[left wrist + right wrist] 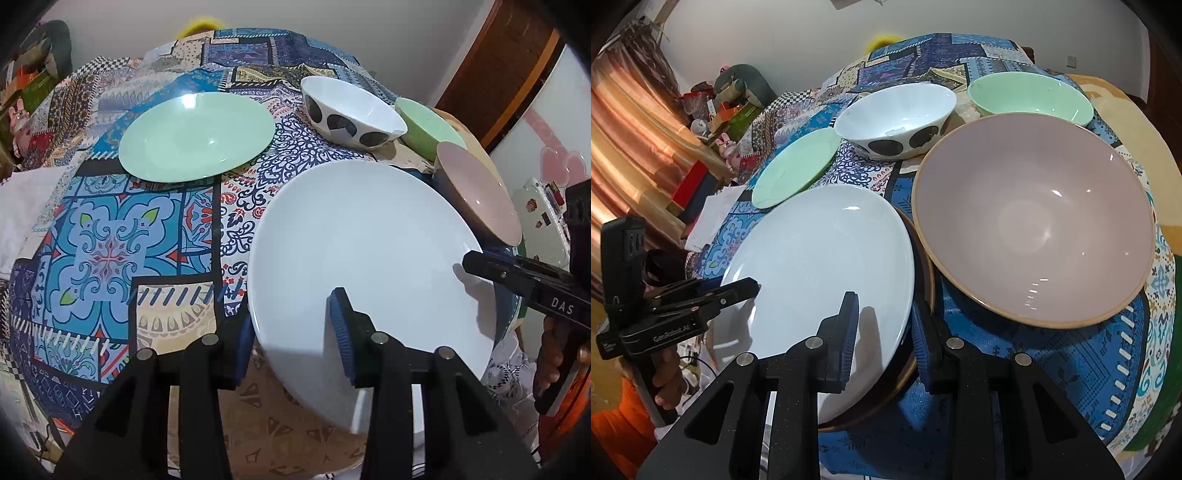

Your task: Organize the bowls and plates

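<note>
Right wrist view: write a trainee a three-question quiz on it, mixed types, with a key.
1. How many bowls stand on the tablecloth?
2. True or false: the white plate has nothing under it.
3. The right gripper has its fingers either side of which rim? A green plate, B white plate, C none.

Key:
1. Three: pink bowl, spotted bowl, green bowl.
2. False: a dark plate lies beneath.
3. B.
</note>
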`<state>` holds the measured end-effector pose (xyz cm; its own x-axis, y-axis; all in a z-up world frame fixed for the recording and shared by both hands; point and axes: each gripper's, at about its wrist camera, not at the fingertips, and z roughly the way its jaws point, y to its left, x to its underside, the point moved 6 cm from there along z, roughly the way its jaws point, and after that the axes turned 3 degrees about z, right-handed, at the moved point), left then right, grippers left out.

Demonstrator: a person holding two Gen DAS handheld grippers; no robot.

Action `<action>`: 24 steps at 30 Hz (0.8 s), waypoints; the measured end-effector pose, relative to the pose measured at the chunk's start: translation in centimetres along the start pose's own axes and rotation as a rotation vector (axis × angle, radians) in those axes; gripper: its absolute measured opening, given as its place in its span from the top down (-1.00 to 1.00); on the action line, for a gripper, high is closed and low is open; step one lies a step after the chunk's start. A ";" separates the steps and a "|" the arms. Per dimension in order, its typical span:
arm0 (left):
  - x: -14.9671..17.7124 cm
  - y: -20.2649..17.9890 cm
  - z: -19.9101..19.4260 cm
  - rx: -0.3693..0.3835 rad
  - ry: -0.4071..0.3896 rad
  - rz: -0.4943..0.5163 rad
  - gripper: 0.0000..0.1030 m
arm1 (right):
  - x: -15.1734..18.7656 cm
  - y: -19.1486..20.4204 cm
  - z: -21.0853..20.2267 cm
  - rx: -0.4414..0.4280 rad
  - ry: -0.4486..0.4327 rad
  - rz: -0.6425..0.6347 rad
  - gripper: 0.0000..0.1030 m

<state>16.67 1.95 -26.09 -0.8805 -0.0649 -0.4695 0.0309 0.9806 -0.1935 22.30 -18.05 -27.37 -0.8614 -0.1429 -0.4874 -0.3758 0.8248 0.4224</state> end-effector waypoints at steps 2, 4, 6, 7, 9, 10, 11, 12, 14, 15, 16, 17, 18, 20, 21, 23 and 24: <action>-0.1 0.1 0.2 0.010 0.002 -0.009 0.22 | 0.1 0.0 -0.1 0.000 -0.008 0.006 0.49; -0.1 0.1 0.3 0.011 -0.002 -0.011 0.22 | 0.3 0.0 -0.3 0.004 -0.018 0.007 0.49; -0.2 0.0 0.4 0.009 -0.002 -0.008 0.21 | 0.4 0.1 -0.5 0.009 -0.025 0.004 0.49; -0.2 -0.1 0.5 0.008 -0.002 -0.006 0.21 | 0.4 0.1 -0.5 0.011 -0.027 0.002 0.49; -0.2 -0.2 0.6 0.009 0.001 -0.004 0.21 | 0.4 0.1 -0.7 0.016 -0.032 0.001 0.49; -0.2 -0.2 0.7 0.007 0.003 -0.004 0.20 | 0.5 0.1 -0.7 0.019 -0.034 -0.001 0.49; -0.2 -0.3 0.7 0.005 0.003 -0.002 0.20 | 0.5 0.2 -0.8 0.023 -0.035 -0.002 0.48; -0.2 -0.4 0.7 0.001 0.002 0.002 0.19 | 0.5 0.2 -0.8 0.026 -0.036 -0.004 0.47; -0.1 -0.5 0.7 -0.009 -0.002 0.013 0.18 | 0.4 0.2 -0.9 0.037 -0.039 -0.007 0.47; -0.1 -0.6 0.8 -0.010 -0.002 0.015 0.18 | 0.4 0.1 -0.9 0.053 -0.040 -0.013 0.47; -0.1 -0.6 0.8 -0.009 -0.001 0.017 0.18 | 0.4 0.0 -0.8 0.068 -0.039 -0.019 0.47; 0.0 -0.7 0.8 -0.012 0.001 0.019 0.17 | 0.5 -0.2 -0.8 0.080 -0.037 -0.018 0.46; 0.0 -0.7 0.9 -0.016 0.003 0.023 0.17 | 0.5 -0.4 -0.7 0.081 -0.034 -0.014 0.46; 0.0 -0.8 0.9 -0.021 -0.002 0.027 0.17 | 0.6 -0.4 -0.8 0.068 -0.031 -0.005 0.46; 0.0 -0.8 0.9 -0.016 -0.004 0.027 0.17 | 0.5 -0.4 -1.0 0.069 -0.033 -0.006 0.46; -0.1 -0.7 0.6 -0.006 -0.007 0.023 0.17 | 0.3 -0.1 -1.4 0.082 -0.051 -0.020 0.46; -0.2 -0.6 0.4 -0.001 -0.013 0.021 0.17 | 0.2 0.1 -1.6 0.082 -0.056 -0.028 0.46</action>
<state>17.00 1.28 -26.25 -0.8735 -0.0466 -0.4846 0.0490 0.9819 -0.1828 21.55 -18.86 -26.15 -0.8295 -0.1377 -0.5413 -0.3686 0.8631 0.3453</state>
